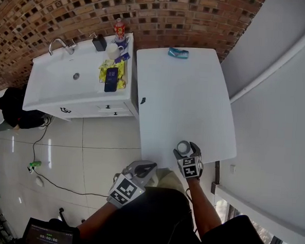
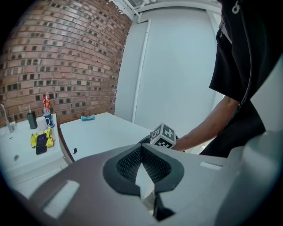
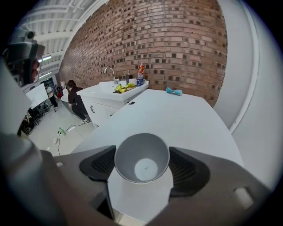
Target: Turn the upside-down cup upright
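Observation:
A grey cup [image 3: 142, 158] sits mouth-up between the jaws of my right gripper [image 3: 142, 164], and I can see down to its pale bottom. The pads [image 3: 99, 164] touch its rim on both sides, so the right gripper is shut on the cup. In the head view the cup [image 1: 183, 146] is over the near edge of the white table [image 1: 185, 95], with the right gripper [image 1: 186, 153] just behind it. My left gripper [image 1: 148, 166] hangs left of the table's near corner, off the table. Its pads [image 2: 128, 163] meet with nothing between them.
A blue object [image 1: 178, 53] lies at the table's far edge, and a small dark thing [image 1: 142, 100] at its left edge. A white sink cabinet [image 1: 77, 83] with a bottle, a phone and packets stands to the left. A person [image 1: 14, 110] crouches beyond it. A cable runs across the tiled floor [image 1: 61, 183].

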{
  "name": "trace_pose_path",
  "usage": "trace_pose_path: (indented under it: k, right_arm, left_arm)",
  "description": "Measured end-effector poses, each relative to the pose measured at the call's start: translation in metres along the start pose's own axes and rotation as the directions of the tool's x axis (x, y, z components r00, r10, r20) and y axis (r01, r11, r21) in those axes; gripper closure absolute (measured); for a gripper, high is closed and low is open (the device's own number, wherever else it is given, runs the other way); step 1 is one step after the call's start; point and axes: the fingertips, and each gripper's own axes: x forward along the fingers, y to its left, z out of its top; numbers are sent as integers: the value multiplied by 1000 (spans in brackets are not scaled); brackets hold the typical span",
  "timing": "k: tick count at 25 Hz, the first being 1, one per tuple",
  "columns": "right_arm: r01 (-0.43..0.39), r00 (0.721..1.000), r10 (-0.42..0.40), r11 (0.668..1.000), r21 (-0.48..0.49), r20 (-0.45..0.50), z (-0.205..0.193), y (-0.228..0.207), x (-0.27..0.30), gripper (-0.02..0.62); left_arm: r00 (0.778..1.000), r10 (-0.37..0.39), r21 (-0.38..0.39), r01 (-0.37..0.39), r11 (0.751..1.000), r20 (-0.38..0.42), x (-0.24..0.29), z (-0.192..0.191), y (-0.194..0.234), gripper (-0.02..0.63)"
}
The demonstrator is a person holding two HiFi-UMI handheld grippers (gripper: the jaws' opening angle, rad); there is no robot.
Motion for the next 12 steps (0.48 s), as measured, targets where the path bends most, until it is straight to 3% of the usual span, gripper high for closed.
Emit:
trace_pose_path:
  k: [12]
  right_arm:
    - [-32, 999, 31, 998, 59, 6, 10, -13, 14, 233]
  left_arm:
    - [999, 32, -17, -32, 999, -1, 10, 7, 17, 591]
